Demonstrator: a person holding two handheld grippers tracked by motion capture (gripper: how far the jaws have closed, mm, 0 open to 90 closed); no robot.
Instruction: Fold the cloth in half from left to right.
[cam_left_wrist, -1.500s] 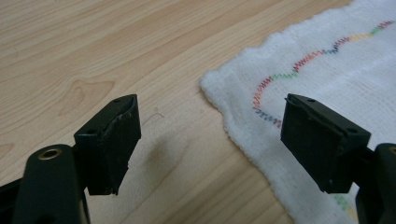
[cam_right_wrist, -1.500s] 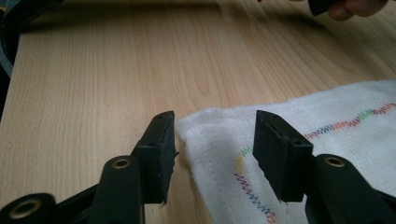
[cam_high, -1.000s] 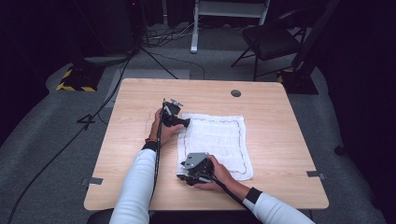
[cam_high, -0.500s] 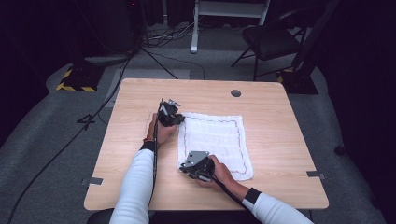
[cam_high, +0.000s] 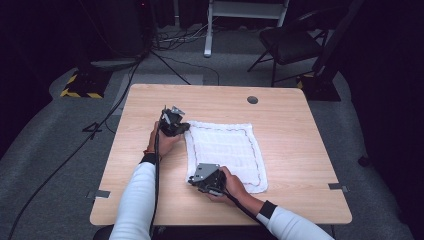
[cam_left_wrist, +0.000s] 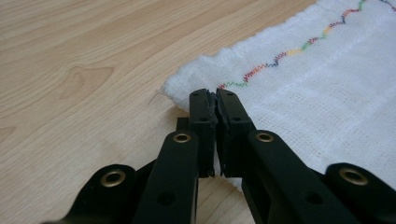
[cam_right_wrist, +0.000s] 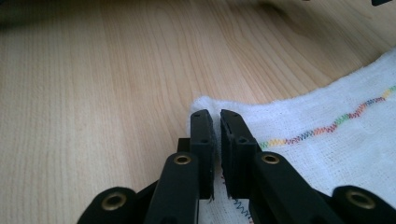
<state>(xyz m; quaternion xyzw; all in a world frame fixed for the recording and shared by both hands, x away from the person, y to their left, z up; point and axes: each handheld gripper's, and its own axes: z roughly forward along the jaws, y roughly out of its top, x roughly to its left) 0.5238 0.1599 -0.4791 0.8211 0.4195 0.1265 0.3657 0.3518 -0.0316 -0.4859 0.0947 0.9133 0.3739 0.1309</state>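
Both hand-held grippers are down on the cloth. Biggest first: the desk (cam_high: 295, 150) carries the white cloth (cam_high: 225, 150) spread flat at its centre, coloured stitching along the hem. Left hand-held gripper (cam_high: 172, 121) sits at the cloth's 10 o'clock corner, jaws pinched narrow onto the cloth edge (cam_left_wrist: 196, 91). Right hand-held gripper (cam_high: 207, 179) works the 7 o'clock corner (cam_right_wrist: 205, 105), jaws nearly closed with cloth between. Corners look secured; any lift or fold seems not yet done.
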